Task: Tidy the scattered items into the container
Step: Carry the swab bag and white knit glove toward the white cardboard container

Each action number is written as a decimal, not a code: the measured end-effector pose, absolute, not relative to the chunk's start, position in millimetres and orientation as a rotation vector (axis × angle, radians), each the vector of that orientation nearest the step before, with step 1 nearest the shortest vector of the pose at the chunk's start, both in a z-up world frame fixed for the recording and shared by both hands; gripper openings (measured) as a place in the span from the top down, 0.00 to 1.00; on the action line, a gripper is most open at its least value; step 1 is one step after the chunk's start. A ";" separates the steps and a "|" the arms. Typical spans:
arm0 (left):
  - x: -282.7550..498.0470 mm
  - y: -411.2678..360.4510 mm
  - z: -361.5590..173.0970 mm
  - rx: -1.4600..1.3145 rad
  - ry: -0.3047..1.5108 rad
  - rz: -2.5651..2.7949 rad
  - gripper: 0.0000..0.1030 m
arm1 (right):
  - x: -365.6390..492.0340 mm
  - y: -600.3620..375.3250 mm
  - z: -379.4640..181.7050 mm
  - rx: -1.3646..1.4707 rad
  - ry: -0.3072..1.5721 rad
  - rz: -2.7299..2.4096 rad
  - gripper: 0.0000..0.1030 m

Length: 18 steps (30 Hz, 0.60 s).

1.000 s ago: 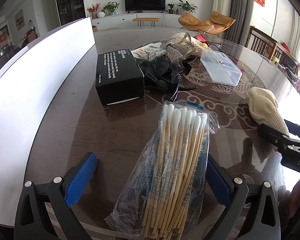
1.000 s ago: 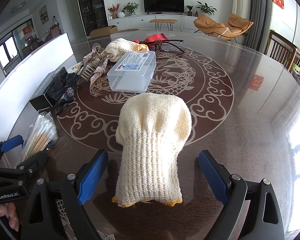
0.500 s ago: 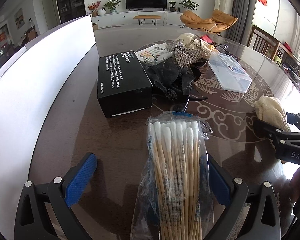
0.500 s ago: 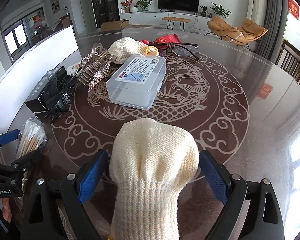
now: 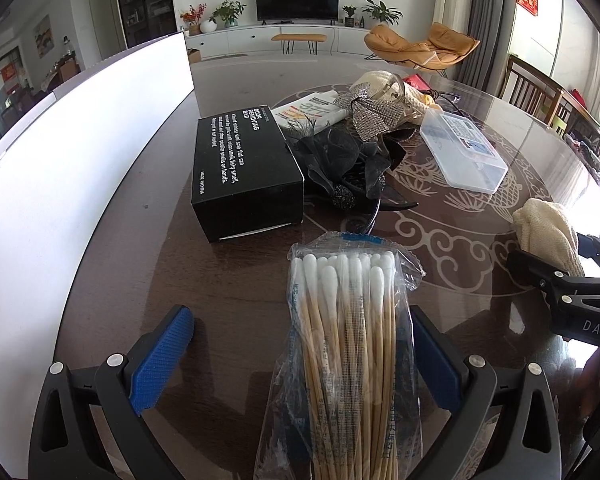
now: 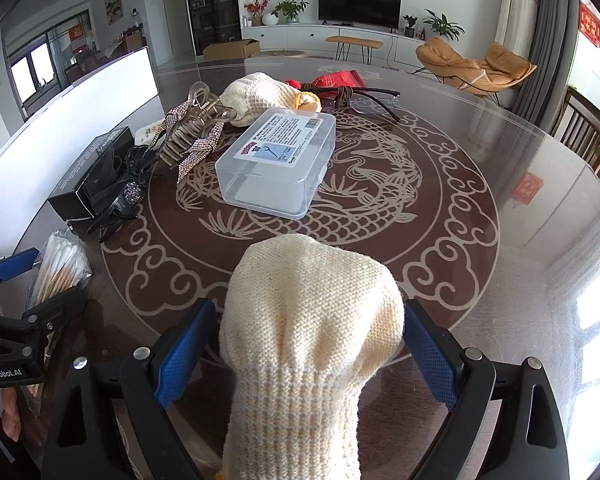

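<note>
Gripper (image 6: 304, 344) jaws flank glove (image 6: 312, 320); clear box (image 6: 278, 160) lidded.

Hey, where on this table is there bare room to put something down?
The right side of the table is bare, from the clear box and glasses out to the rim. A narrower free strip runs between the white board and the black box. It is crowded from the black box through the hair clips to the clear box.
</note>
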<state>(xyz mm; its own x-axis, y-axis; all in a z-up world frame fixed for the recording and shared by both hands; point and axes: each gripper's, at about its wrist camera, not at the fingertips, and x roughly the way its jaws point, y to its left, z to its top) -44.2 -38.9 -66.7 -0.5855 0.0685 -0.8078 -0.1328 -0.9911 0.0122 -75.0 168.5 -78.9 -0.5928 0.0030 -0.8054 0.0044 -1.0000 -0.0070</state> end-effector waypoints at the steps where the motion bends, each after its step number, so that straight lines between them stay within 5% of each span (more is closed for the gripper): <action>1: -43.8 -38.8 -66.5 -1.373 0.104 2.700 0.00 | -75.0 168.5 -78.9 1.417 0.013 -2.803 0.09; 18: -39.8 -36.2 -65.6 -1.439 0.049 2.749 0.00 | -75.0 168.6 -78.8 1.419 0.013 -2.804 0.09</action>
